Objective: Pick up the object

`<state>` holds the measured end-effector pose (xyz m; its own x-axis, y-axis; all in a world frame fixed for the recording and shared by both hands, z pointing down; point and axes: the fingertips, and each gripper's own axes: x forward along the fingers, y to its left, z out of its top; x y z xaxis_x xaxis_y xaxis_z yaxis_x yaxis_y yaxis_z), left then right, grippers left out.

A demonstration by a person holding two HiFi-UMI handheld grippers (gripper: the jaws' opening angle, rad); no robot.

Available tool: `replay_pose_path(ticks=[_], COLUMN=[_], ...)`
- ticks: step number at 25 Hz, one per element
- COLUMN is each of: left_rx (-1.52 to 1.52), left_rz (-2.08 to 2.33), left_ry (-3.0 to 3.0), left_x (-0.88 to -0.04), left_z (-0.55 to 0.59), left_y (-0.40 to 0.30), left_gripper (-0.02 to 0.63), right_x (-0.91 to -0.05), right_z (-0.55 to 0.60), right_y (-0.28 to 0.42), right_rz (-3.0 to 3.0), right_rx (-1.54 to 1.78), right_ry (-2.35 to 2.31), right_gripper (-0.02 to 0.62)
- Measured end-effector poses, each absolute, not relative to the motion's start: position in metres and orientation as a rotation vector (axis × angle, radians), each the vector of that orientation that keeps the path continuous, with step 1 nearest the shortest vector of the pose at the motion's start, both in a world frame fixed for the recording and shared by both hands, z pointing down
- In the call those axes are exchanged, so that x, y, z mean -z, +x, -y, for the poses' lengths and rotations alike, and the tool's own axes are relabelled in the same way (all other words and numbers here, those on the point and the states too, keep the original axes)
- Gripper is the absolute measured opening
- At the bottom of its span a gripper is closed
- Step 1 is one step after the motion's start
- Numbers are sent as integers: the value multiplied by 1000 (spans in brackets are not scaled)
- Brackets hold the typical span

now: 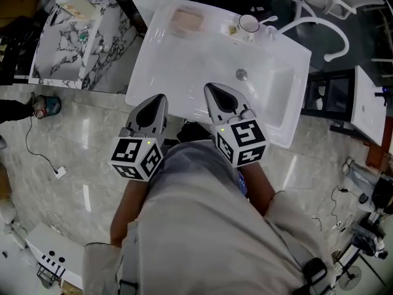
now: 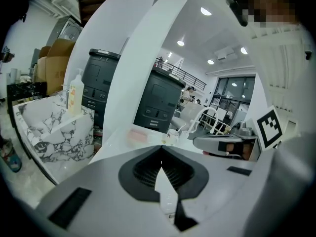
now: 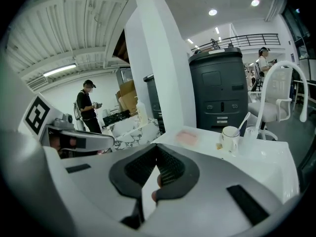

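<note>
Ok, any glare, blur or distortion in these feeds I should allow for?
Head view: sharp, mild sheen on the white basin. Left gripper view: heavy fisheye bending, dark corners. Right gripper view: same bending, cup legible.

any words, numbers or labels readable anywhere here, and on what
No text can be read in any view.
Marker cubes on the left gripper and right gripper: black-and-white square patterns only, no letters.
Bottle on the marble-patterned stand: label too blurred to read.
Mug on the white sink: no print visible.
</note>
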<state>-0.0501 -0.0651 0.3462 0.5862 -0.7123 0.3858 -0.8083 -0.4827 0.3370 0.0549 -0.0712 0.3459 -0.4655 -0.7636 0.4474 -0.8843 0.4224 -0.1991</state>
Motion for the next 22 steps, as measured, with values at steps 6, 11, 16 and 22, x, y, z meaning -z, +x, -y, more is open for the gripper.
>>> replay_pose_path(ticks=[6, 11, 16, 22], left_rx=[-261, -262, -266, -286], left_rz=[1220, 1221, 1212, 1183], left_ry=[2320, 2305, 2304, 2326], left_x=[-349, -355, -357, -358], left_z=[71, 75, 84, 98], left_y=[-42, -43, -46, -42], left_gripper=[5, 5, 5, 6], right_x=[-349, -352, -354, -352], right_z=[85, 95, 108, 126], right_y=[67, 70, 72, 76], right_rz=[2380, 2369, 2357, 2342], right_rx=[-552, -506, -483, -461], right_ry=[1408, 1379, 1382, 1395], right_gripper=[11, 12, 12, 12])
